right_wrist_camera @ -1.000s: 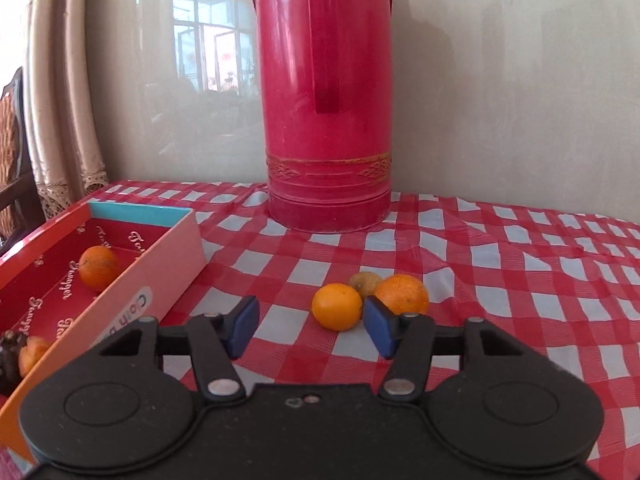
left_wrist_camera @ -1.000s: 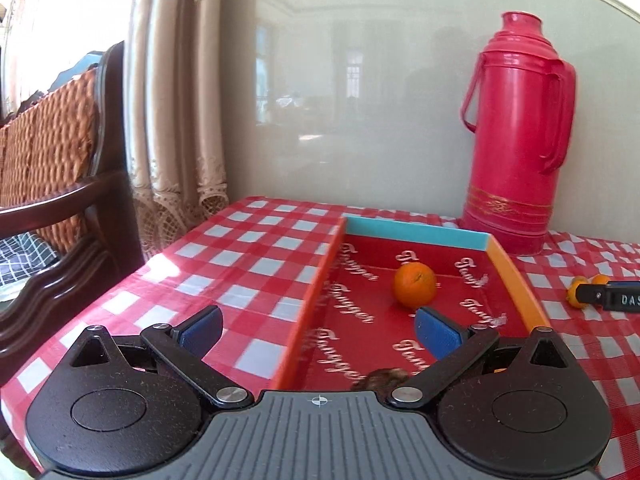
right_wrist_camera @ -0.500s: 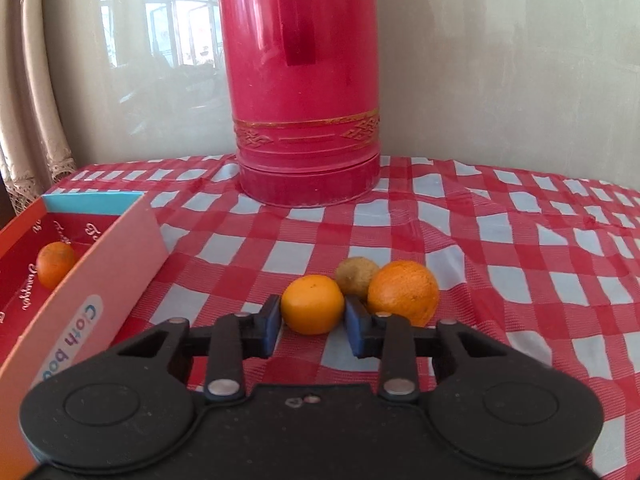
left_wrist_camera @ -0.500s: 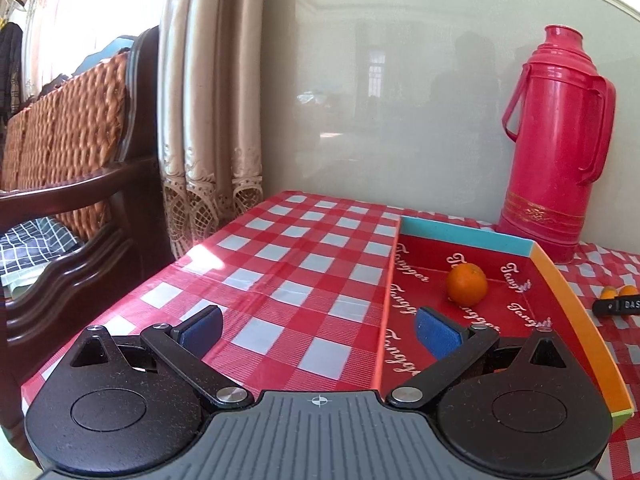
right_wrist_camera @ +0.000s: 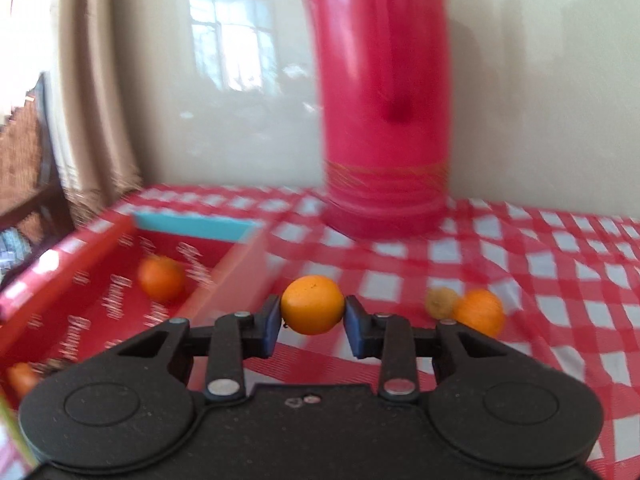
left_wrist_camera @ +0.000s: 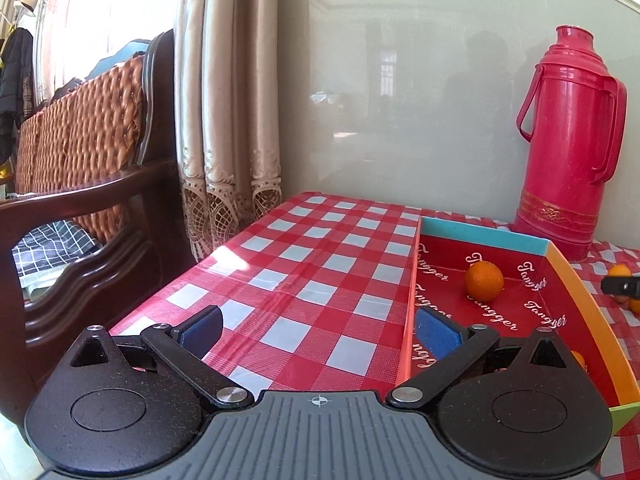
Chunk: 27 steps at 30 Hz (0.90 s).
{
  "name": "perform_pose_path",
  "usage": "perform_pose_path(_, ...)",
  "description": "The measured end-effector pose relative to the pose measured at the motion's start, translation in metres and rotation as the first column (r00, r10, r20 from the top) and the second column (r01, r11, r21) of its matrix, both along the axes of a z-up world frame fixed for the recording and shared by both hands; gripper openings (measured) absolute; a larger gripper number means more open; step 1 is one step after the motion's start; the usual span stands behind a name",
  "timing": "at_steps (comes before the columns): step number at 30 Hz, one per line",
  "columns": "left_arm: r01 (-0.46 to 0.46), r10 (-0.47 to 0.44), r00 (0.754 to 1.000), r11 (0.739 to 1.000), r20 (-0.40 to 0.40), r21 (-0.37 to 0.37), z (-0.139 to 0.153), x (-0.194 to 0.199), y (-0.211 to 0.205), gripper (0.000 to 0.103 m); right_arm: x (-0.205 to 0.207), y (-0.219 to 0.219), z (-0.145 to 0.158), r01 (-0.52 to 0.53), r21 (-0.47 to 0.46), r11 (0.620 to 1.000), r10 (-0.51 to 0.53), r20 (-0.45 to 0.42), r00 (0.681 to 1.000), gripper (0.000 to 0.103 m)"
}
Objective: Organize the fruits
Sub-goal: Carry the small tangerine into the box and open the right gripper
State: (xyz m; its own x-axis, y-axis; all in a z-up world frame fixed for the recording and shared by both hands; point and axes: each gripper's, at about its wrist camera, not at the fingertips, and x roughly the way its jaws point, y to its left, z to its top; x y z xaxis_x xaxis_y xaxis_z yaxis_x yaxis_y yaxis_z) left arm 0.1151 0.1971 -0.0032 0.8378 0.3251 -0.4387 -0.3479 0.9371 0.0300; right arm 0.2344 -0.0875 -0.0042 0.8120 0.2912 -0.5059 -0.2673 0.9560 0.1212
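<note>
My right gripper (right_wrist_camera: 312, 322) is shut on a small orange (right_wrist_camera: 312, 304) and holds it above the checked tablecloth, just right of the red box (right_wrist_camera: 240, 258). One orange (right_wrist_camera: 162, 278) lies inside the box; it also shows in the left wrist view (left_wrist_camera: 484, 280). Another orange (right_wrist_camera: 22, 376) sits at the box's near end. A larger orange (right_wrist_camera: 480, 312) and a brownish fruit (right_wrist_camera: 440, 302) lie on the cloth to the right. My left gripper (left_wrist_camera: 316, 332) is open and empty, over the cloth left of the box (left_wrist_camera: 412, 300).
A tall red thermos (right_wrist_camera: 380, 120) stands at the back against the wall; it also shows in the left wrist view (left_wrist_camera: 568, 144). A wooden chair (left_wrist_camera: 80, 184) and curtain (left_wrist_camera: 228, 100) are left of the table's edge.
My right gripper closed on the small orange, lifted it off the cloth and swung left toward the box. My left gripper drew back and to the left, away from the box.
</note>
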Motion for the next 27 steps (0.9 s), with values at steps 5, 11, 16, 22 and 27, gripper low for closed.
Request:
perform_pose_path(5,-0.01,0.01,1.0,1.0,-0.007,0.007,0.001,-0.001,0.002,0.101,-0.019,0.032,0.018,-0.129,0.006,0.992,0.128,0.06,0.99,0.025)
perform_pose_path(11,-0.016,0.016,1.0,1.0,-0.011,0.012,0.0,0.0,0.001,0.101,-0.037,0.064,0.021,-0.229,-0.025,0.973,0.231,0.071,0.97,0.025)
perform_pose_path(16,-0.013,0.014,1.0,1.0,-0.005,0.018,0.002,0.0,-0.002,0.101,-0.046,0.079,0.019,-0.265,-0.039,0.963,0.268,0.071,0.961,0.026)
perform_pose_path(22,-0.007,0.007,1.0,1.0,-0.004,0.021,0.004,0.0,-0.007,0.101,-0.067,0.062,0.031,-0.204,-0.031,0.978,0.205,0.278,0.939,0.097)
perform_pose_path(27,0.003,-0.003,1.0,1.0,-0.006,0.031,0.005,0.003,-0.016,0.101,-0.061,0.034,0.036,-0.139,0.025,0.99,0.126,0.297,0.946,0.097)
